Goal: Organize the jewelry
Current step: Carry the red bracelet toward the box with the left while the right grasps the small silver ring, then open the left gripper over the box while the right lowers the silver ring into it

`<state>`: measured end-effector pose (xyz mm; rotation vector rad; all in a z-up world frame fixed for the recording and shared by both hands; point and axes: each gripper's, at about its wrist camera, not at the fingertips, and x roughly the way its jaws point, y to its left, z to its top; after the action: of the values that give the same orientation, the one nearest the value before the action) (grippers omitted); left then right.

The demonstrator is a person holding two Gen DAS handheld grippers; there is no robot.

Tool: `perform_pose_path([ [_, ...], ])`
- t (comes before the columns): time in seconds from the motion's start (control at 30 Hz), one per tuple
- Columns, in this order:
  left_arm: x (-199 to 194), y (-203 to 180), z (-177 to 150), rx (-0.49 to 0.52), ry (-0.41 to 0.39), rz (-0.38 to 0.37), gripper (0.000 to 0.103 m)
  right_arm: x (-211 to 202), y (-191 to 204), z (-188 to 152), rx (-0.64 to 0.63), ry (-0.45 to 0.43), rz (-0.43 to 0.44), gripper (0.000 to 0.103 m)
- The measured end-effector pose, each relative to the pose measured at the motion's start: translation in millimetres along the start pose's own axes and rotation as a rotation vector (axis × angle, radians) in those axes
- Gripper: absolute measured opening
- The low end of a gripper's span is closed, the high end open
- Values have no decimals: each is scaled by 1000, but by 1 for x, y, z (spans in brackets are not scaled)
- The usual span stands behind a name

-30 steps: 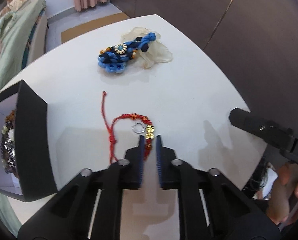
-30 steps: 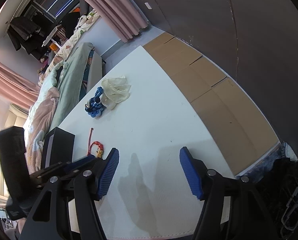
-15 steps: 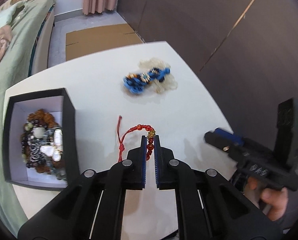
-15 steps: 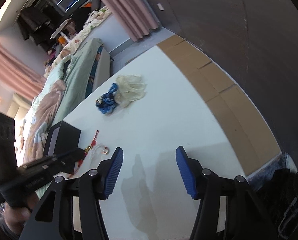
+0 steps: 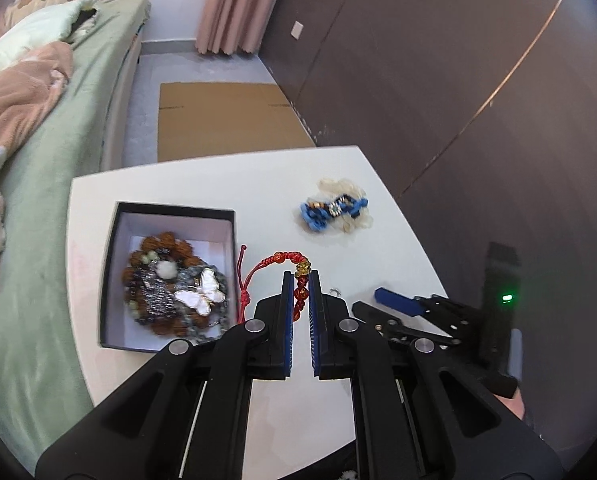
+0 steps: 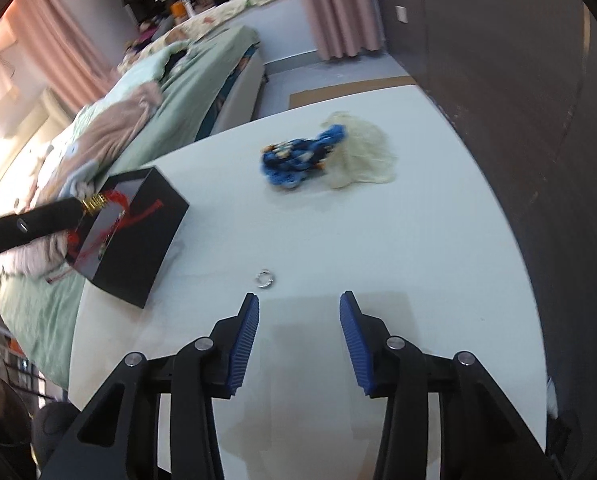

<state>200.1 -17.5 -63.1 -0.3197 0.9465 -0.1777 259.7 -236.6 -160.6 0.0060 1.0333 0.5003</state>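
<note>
Jaws: left gripper (image 5: 300,276) pinches the red beaded bracelet (image 5: 300,300) between its blue pads; right gripper (image 6: 298,308) hangs spread wide over the tabletop, holding nothing.
Room: green-covered bed (image 5: 38,200) runs along the table's left edge; pink curtain (image 5: 234,4) and dark wall panels (image 5: 438,72) stand behind the far edge; flattened cardboard (image 5: 222,120) lies on the floor.
Surface: white table (image 5: 338,392), rounded at the corners.
Box: black jewelry box (image 5: 110,248), white inside, sits near the left edge and holds a heap of beads with a white butterfly pendant (image 5: 202,294).
Bracelet: raised off the tabletop beside the box's right wall, its red cord (image 5: 244,280) dangling; gold charm (image 5: 303,268) sits at the fingertips.
Blue piece: blue knotted ornament (image 6: 298,156) rests on a pale gauze pouch (image 6: 362,156) toward the far right corner, well apart from the box.
Ring: small silver ring (image 6: 264,279) lies on bare tabletop just ahead of the right gripper's left finger.
View difference: left wrist camera looks down into the box's contents; right wrist camera shows only its black outer side, with the bracelet blurred above the rim.
</note>
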Motion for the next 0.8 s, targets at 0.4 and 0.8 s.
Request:
perform_pose_path([
  [0.4,-35,28,11,-32,-75,23,8,25,30,13,-150,37,-70,29],
  [0.8,-20,46,25,-105,-82,33,34,18,42,13,-190,28,-83,13],
])
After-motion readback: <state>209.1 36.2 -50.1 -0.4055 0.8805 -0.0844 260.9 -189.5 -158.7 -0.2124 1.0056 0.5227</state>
